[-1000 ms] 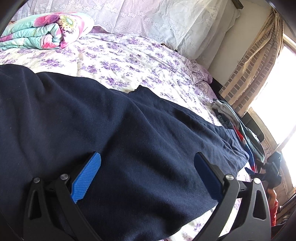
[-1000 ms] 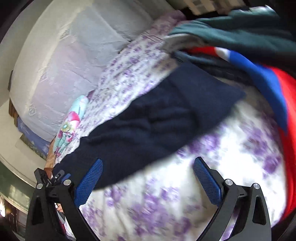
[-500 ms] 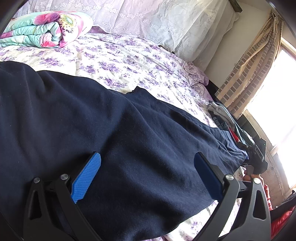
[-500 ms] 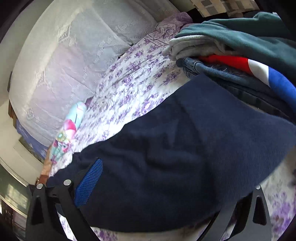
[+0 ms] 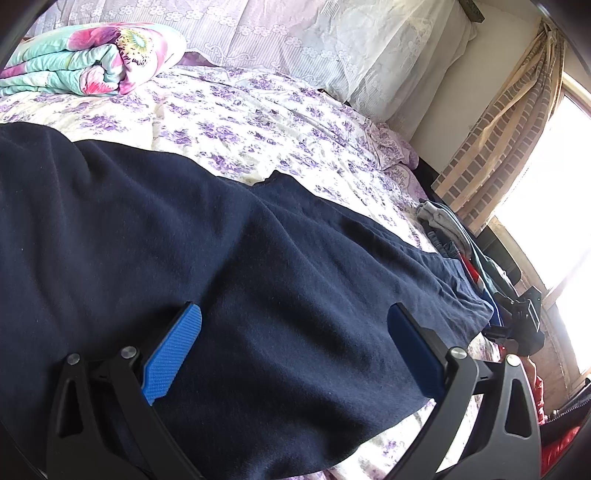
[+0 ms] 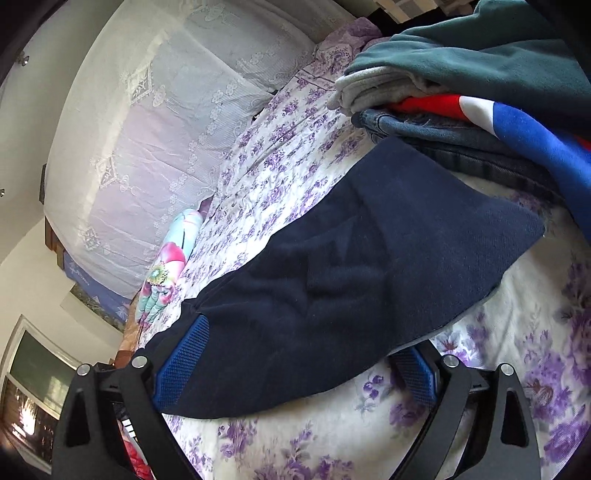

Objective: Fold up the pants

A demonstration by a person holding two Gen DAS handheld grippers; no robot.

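Observation:
Dark navy pants lie spread flat across the flowered bedsheet. My left gripper hovers low over the wide part of the pants, open, blue pads apart and nothing between them. In the right wrist view the leg end of the pants reaches toward a stack of clothes. My right gripper is open and straddles the near edge of that leg. The fabric hem overlaps its right pad. In the left wrist view, the right gripper shows small at the far end of the pants.
A stack of folded clothes in teal, grey, denim, red and blue sits right beside the leg end. A rolled floral quilt lies near the lace-covered headboard. A curtain and bright window are on the right.
My right gripper has closed in on the leg end, so the fabric now lies between its open fingers. The left gripper has barely moved.

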